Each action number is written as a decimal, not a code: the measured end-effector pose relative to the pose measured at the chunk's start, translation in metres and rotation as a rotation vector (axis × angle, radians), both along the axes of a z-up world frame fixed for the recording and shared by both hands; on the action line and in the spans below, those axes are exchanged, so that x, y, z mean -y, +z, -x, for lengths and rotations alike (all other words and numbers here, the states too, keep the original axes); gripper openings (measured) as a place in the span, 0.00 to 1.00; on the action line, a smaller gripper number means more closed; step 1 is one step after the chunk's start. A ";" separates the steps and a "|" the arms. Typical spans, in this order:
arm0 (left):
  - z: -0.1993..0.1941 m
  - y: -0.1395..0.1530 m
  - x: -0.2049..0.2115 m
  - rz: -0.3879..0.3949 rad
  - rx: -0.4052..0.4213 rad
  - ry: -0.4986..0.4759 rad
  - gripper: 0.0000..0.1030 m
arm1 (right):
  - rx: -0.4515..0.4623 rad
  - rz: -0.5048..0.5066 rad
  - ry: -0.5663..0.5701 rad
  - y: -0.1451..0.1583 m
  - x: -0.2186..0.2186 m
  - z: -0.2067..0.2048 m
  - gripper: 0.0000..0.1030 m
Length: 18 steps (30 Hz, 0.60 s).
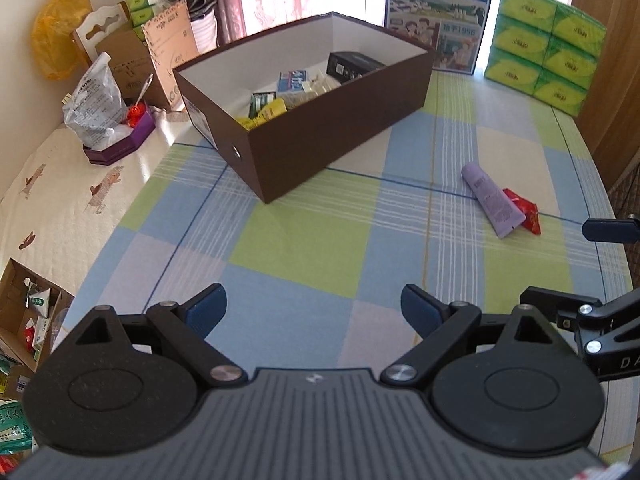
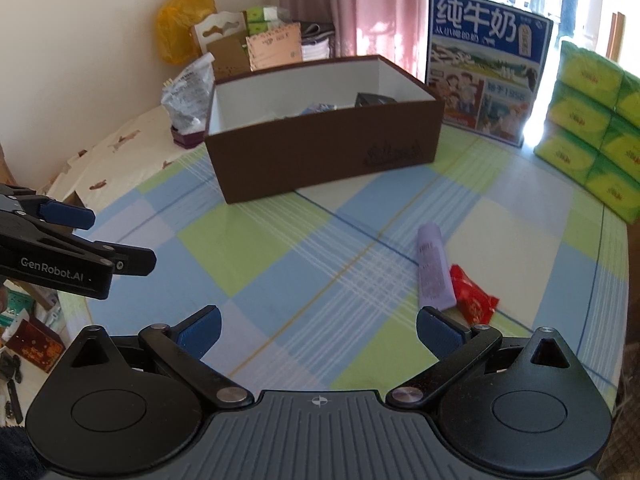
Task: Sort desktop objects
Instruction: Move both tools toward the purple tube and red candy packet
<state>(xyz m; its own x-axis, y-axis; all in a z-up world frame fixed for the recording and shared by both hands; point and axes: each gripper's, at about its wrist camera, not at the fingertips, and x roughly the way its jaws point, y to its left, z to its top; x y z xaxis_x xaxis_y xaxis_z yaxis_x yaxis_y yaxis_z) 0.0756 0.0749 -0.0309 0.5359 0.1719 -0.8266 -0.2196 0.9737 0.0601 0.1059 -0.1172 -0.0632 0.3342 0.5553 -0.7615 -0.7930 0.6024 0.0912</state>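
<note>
The left gripper hangs over the checked tablecloth with its blue-padded jaws spread wide and nothing between them. The right gripper is beside it, jaws likewise wide apart and empty, tilted down toward the cloth. Just ahead of the right gripper's right-hand finger lies a lilac tube, flat on the cloth, with a red wrapped sachet touching its near end on the right. From the left wrist view the same tube and sachet sit well off to the right. Farther back, a brown open box with a white inside stands on the cloth and already holds several small packets and a dark carton. Behind it a blue milk carton case stands upright, with stacked green tissue packs to its right. Left of the box are a crumpled clear bag in a purple tray and a yellow plastic bag against the wall.
</note>
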 end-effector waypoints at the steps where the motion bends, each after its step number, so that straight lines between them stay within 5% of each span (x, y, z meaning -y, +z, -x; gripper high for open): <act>1: -0.001 -0.002 0.001 0.002 -0.005 -0.003 0.90 | -0.002 0.006 -0.005 -0.002 0.001 0.000 0.98; 18: -0.033 -0.033 0.016 0.080 -0.074 -0.127 0.89 | -0.047 0.085 -0.208 -0.034 0.035 -0.031 0.98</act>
